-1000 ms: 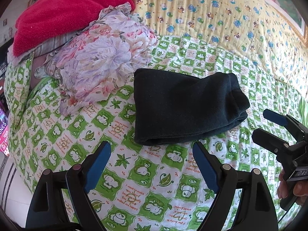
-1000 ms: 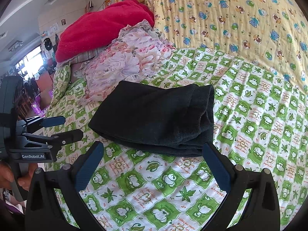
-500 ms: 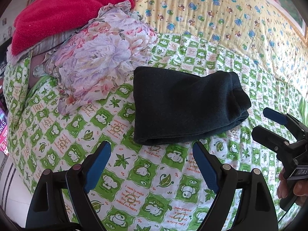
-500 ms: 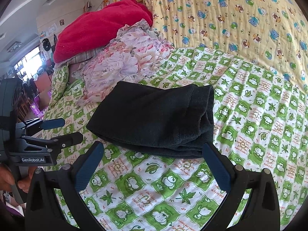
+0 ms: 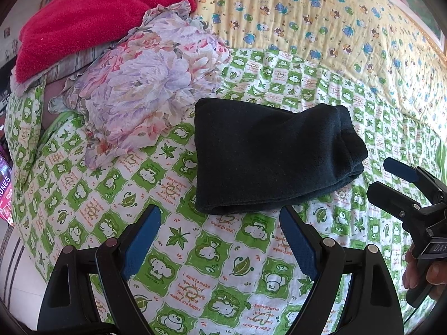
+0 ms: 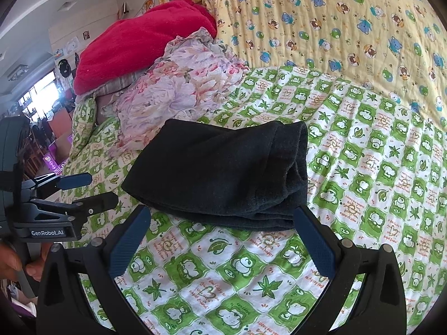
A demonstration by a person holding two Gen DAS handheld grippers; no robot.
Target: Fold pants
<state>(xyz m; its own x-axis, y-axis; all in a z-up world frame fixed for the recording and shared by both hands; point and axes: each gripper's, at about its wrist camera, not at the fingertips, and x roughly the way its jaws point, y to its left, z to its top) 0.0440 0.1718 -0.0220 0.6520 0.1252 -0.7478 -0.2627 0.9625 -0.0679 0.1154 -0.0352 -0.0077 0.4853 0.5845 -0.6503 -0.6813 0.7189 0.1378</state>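
The dark pants (image 5: 268, 156) lie folded into a thick rectangle on the green-and-white patterned bedsheet (image 5: 212, 256); they also show in the right wrist view (image 6: 223, 173). My left gripper (image 5: 220, 217) is open and empty, just in front of the pants' near edge. My right gripper (image 6: 222, 217) is open and empty, also just short of the near edge. The right gripper shows in the left wrist view (image 5: 391, 178) at the pants' right. The left gripper shows in the right wrist view (image 6: 92, 187) at the pants' left.
A floral cloth bundle (image 5: 145, 89) lies left of the pants, touching their far left corner. A red blanket (image 5: 92, 19) is piled behind it. A yellow bear-print quilt (image 5: 321, 28) covers the far side. The bed's edge drops off at the left (image 5: 16, 254).
Both grippers have stayed open and empty. The views have shifted only slightly; the pants sit a little lower in the right wrist view. The pants have not moved.
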